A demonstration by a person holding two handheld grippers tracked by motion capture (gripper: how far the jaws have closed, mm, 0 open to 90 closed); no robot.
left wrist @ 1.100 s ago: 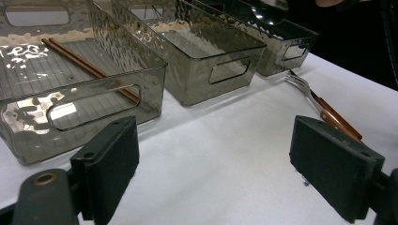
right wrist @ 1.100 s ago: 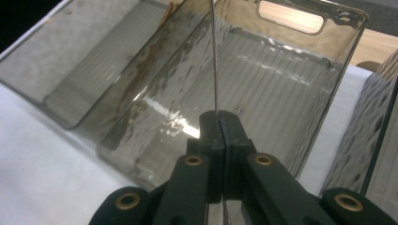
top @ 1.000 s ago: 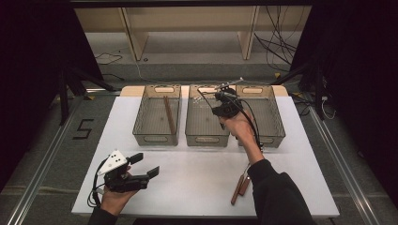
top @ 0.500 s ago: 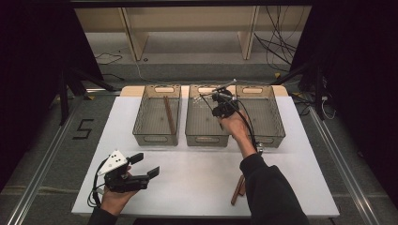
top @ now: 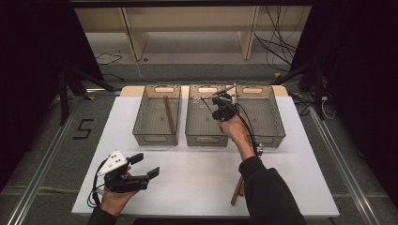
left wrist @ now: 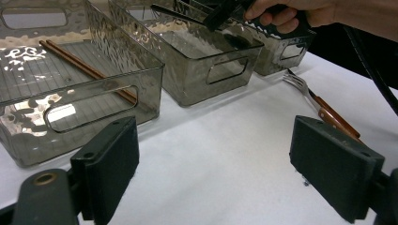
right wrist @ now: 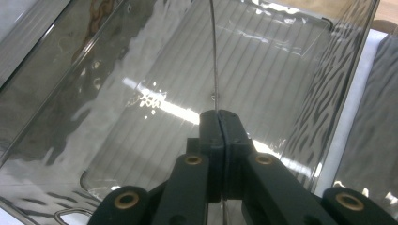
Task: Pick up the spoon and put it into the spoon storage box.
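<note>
Right gripper, jaws pinching a thin metal utensil, over the smoky middle plastic bin; left gripper, at seven o'clock, spread

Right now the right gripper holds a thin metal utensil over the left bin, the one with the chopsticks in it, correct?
Not quite. The right gripper holds the thin metal utensil over the middle bin, not the left bin with the chopsticks. The high view shows it.
</note>
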